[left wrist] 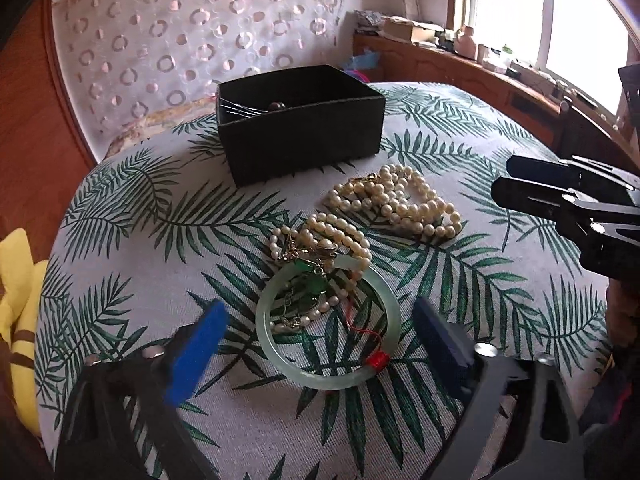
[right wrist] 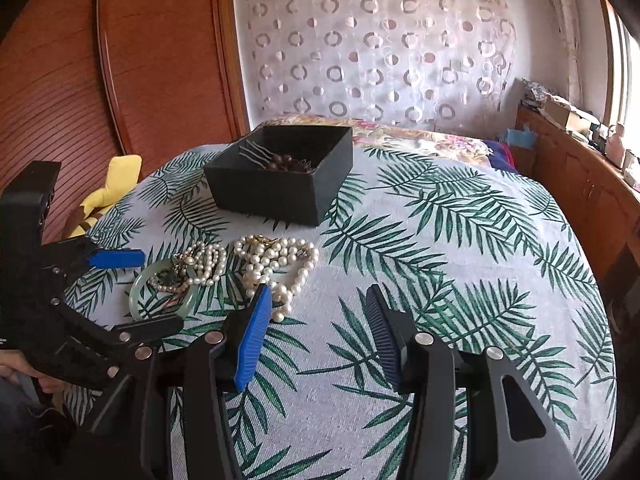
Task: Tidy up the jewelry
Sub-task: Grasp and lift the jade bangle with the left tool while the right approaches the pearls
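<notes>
A pale green jade bangle (left wrist: 280, 362) with a red wrap lies on the leaf-print cloth, partly over a small pearl string with green stones (left wrist: 316, 248). A larger pearl necklace (left wrist: 396, 200) lies behind it to the right. My left gripper (left wrist: 320, 320) is open, its blue fingers on either side of the bangle, just above it. My right gripper (right wrist: 316, 304) is open and empty, right of the large pearl necklace (right wrist: 276, 264). A black box (left wrist: 304, 136) behind holds a metal hair comb and dark beads (right wrist: 286, 162). The bangle also shows in the right wrist view (right wrist: 138, 292).
The round table's leaf-print cloth (right wrist: 460, 240) stretches to the right. A yellow soft toy (left wrist: 16, 300) sits off the left edge. A wooden cabinet with clutter (left wrist: 460, 60) runs along the window at the right.
</notes>
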`<state>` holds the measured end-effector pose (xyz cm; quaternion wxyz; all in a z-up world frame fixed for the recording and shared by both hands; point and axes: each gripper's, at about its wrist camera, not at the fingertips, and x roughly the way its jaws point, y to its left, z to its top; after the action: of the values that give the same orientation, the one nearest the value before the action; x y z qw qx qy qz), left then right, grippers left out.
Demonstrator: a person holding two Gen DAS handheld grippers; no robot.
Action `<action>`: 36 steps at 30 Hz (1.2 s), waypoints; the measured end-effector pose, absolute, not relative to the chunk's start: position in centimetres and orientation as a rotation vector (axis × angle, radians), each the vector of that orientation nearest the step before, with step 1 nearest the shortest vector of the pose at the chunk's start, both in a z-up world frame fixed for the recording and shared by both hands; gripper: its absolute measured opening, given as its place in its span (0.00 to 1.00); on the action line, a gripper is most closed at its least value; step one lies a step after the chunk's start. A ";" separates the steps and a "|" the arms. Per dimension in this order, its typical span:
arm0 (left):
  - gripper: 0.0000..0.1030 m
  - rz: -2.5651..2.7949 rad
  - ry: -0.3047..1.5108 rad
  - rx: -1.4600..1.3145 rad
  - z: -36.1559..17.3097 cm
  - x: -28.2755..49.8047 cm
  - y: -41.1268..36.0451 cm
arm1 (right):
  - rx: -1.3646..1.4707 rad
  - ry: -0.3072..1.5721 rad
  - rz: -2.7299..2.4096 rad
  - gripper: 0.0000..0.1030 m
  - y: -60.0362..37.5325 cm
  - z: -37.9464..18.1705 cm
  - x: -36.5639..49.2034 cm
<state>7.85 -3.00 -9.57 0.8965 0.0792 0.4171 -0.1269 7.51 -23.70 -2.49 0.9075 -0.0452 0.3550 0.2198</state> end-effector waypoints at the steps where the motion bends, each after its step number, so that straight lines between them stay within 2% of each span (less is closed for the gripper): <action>1: 0.68 -0.283 0.865 0.149 -9.6 7.8 -2.9 | -0.092 0.734 0.456 0.51 -23.7 -2.5 7.5; 24: 0.67 -0.291 0.698 0.050 -4.7 4.3 0.5 | -0.111 0.757 0.562 0.51 -21.0 -2.3 8.0; 36: 0.67 -0.246 0.726 0.040 -5.8 3.7 3.4 | -0.164 0.788 0.629 0.51 -18.0 -2.9 8.5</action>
<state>3.69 3.41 -5.84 0.9272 0.0195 0.3541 -0.1202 8.55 -18.04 -2.90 0.8722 -0.0787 0.3773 0.3012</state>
